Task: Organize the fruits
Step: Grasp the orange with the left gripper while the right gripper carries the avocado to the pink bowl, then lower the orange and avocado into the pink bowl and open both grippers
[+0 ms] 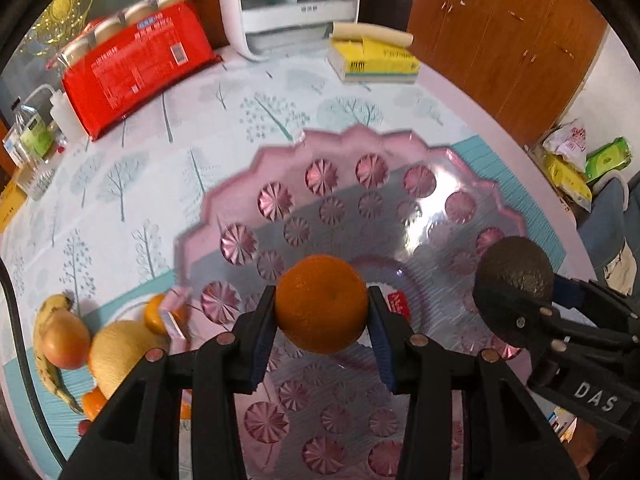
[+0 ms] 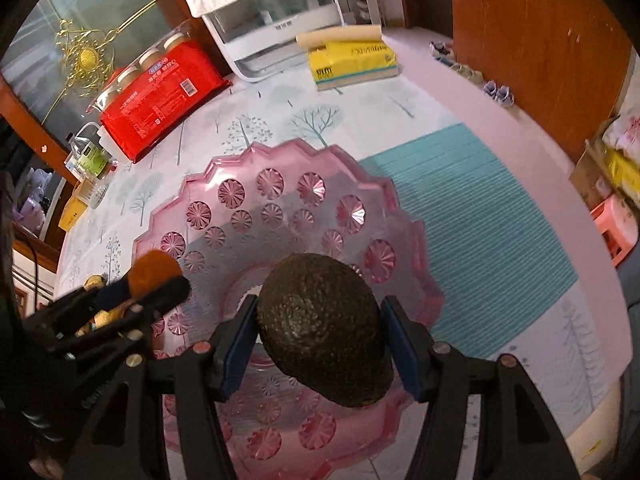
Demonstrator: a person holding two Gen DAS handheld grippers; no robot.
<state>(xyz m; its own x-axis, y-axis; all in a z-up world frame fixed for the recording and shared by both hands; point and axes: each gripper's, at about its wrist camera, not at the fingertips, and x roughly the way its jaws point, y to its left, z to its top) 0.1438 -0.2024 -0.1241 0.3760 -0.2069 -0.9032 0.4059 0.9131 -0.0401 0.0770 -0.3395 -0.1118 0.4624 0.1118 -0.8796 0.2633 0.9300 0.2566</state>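
My left gripper (image 1: 322, 304) is shut on an orange (image 1: 322, 304) and holds it above the pink scalloped glass bowl (image 1: 240, 184). My right gripper (image 2: 320, 332) is shut on a dark avocado (image 2: 324, 328) above the same bowl (image 2: 200, 184). In the left wrist view the right gripper (image 1: 516, 292) with the avocado (image 1: 514, 276) is at the right. In the right wrist view the left gripper (image 2: 156, 280) with the orange (image 2: 154, 268) is at the left. Left of the bowl lie a banana (image 1: 44, 352), an apple (image 1: 66, 338), a yellow melon (image 1: 120, 352) and small oranges (image 1: 156, 314).
A red package (image 1: 136, 68), a white appliance (image 1: 288, 4) and a yellow tissue pack (image 1: 376, 60) stand at the far side of the table. Bottles and a glass (image 1: 36, 152) stand at the left edge. Wooden cabinets (image 1: 500, 40) are behind the table.
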